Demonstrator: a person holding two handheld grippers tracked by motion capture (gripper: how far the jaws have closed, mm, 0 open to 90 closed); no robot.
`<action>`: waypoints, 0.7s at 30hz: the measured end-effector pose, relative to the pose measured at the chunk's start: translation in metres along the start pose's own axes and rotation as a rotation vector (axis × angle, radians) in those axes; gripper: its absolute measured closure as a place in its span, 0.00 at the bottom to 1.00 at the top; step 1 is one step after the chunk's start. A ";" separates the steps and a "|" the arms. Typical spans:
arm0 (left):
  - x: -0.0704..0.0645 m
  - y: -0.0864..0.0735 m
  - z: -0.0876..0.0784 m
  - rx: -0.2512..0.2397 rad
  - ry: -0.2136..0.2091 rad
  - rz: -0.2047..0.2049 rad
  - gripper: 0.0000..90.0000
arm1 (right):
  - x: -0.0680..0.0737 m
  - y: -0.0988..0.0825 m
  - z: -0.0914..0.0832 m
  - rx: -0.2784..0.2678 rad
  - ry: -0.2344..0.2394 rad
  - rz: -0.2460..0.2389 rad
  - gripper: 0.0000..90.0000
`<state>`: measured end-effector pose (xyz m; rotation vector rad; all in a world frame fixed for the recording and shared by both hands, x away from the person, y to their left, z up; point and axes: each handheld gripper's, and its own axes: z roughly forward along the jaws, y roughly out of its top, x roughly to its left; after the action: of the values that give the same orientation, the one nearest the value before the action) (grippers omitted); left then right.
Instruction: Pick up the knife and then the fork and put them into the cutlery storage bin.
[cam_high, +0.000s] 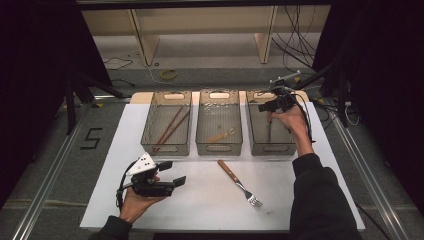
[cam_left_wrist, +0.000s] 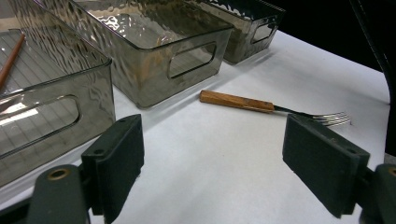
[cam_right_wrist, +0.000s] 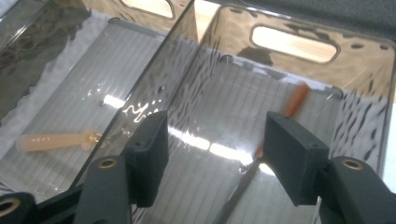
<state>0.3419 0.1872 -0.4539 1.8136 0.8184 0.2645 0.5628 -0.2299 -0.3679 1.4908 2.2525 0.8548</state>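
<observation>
So my right claw (cam_high: 272, 107) hangs over the right-hand bin (cam_high: 292, 145) at the back right of the white sheet (cam_high: 200, 200), jaws apart with nothing pressed between them. A wooden-handled utensil (cam_right_wrist: 295, 100) lies in that bin, blurry in the right gripper view. My left claw (cam_high: 172, 172) sits near the front left edge, jaws spread wide and empty. The fork (cam_high: 239, 182) lies on the sheet, just in front of the middle bin (cam_high: 218, 147).
</observation>
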 end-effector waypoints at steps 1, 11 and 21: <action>0.000 0.000 0.000 0.000 0.000 0.001 0.22 | 0.001 0.000 -0.002 -0.004 0.002 -0.002 0.45; 0.000 0.000 0.000 -0.004 0.000 -0.003 0.22 | 0.025 -0.002 -0.021 -0.036 0.071 -0.079 0.37; 0.000 0.000 0.000 -0.004 0.002 0.001 0.22 | 0.063 -0.016 -0.046 -0.054 0.165 -0.162 0.34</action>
<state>0.3418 0.1873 -0.4541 1.8104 0.8172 0.2685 0.4999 -0.1914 -0.3378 1.2355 2.4080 1.0125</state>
